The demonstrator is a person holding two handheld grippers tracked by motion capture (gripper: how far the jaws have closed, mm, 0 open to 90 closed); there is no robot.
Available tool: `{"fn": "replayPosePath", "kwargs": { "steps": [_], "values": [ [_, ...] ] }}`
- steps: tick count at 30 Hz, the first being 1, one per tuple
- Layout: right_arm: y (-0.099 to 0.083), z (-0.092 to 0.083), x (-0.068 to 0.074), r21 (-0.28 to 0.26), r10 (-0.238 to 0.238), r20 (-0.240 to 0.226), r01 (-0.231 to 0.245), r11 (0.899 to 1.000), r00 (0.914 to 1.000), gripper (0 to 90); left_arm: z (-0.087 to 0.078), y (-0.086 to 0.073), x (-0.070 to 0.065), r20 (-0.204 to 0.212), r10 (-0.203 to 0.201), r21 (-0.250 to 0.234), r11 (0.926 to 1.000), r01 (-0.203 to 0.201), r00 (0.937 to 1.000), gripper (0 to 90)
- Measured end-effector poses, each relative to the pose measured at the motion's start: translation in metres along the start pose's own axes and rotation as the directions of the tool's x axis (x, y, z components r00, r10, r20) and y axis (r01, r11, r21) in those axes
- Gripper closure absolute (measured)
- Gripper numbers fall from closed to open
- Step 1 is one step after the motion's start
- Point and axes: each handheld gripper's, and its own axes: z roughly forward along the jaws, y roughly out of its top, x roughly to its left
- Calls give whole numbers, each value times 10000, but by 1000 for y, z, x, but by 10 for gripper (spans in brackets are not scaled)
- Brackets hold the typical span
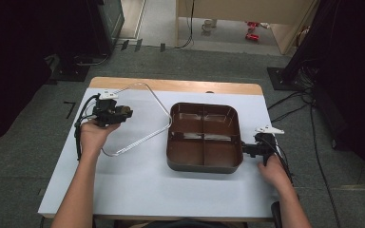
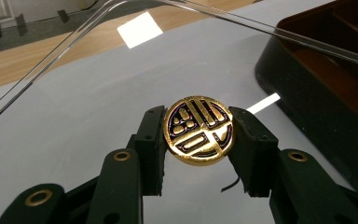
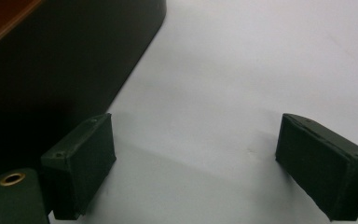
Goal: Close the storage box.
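two grippers: left gripper (image 2: 198, 135) jaws clamp a round gold emblem knob (image 2: 198, 130); right gripper (image 3: 196, 163) jaws gape, empty.

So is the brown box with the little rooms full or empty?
Empty. In the high view, all the compartments of the brown tray show only bare brown floor.

Left gripper (image 2: 198, 140) fingers (image 2: 151, 144) clamp a gold emblem knob (image 2: 199, 130) on a clear lid (image 2: 98, 93).

clear lid (image 1: 138, 116) (gold knob (image 2: 199, 130) clamped, tilted) beside brown four-compartment tray (image 1: 204, 137) on table
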Motion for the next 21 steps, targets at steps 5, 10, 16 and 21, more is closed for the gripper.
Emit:
{"fn": "replayPosePath", "kwargs": {
  "steps": [5,10,16,21],
  "values": [
    [0,0,0,1,-1,-1,1,10000,10000,112,-2,11,-15,390,327,-168,9993,-321,9987,592],
    [0,0,0,-4,-18,-1,18,10000,10000,112,-2,19,-33,778,834,-305,9962,-813,9935,592],
    [0,0,0,-9,-15,1,15,10000,10000,112,5,27,-57,1266,1482,-178,9890,-1471,9808,592],
    [0,0,0,-11,-14,-1,14,10000,10000,112,14,31,-74,1616,1879,-111,9820,-1886,9688,591]
  ]
}}
